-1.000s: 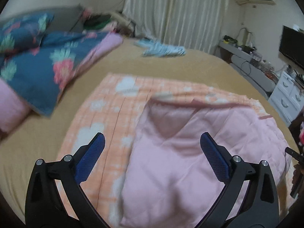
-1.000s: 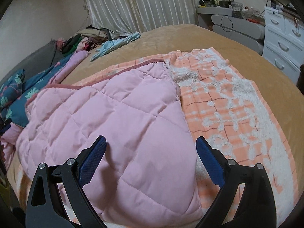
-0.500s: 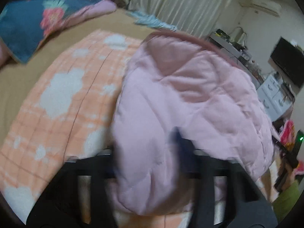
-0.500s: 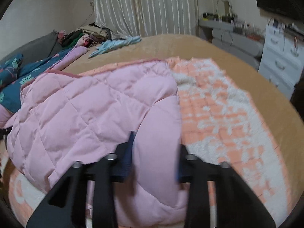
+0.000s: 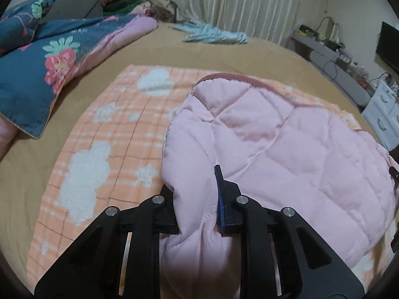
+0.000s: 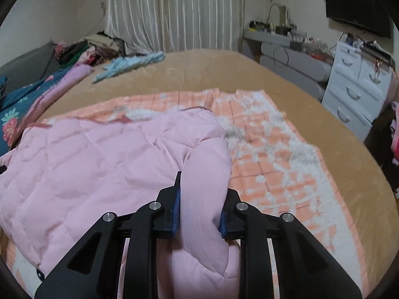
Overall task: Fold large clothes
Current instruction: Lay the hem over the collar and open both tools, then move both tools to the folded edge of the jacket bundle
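Both claws have just been closing, and each now pinches a thick roll of the pink quilted garment. The left gripper (image 5: 197, 199) clamps the garment's left near corner; the right gripper (image 6: 199, 199) clamps its right near corner. The pink quilted garment (image 5: 286, 149) lies on an orange checked blanket (image 5: 112, 137), spread at the near edge of the bed.

Risks, as judged:
- The padding is bulky and slick; only a bunched fold sits between the pads, so it may slip out under its own weight on lifting.
- The orange checked blanket lies directly beneath; whether either claw has caught it as well cannot be told. If so, it would drag along.
- An uneven lift between the hands would skew the fold line.

Surface and room: the bed (image 6: 199, 74) has a tan plush cover. A floral quilt (image 5: 49, 62) is heaped at its far left corner, a pale blue garment (image 6: 129, 64) near the far edge. Curtains (image 6: 174, 12), white drawers (image 6: 356, 87) and a cluttered shelf stand beyond.
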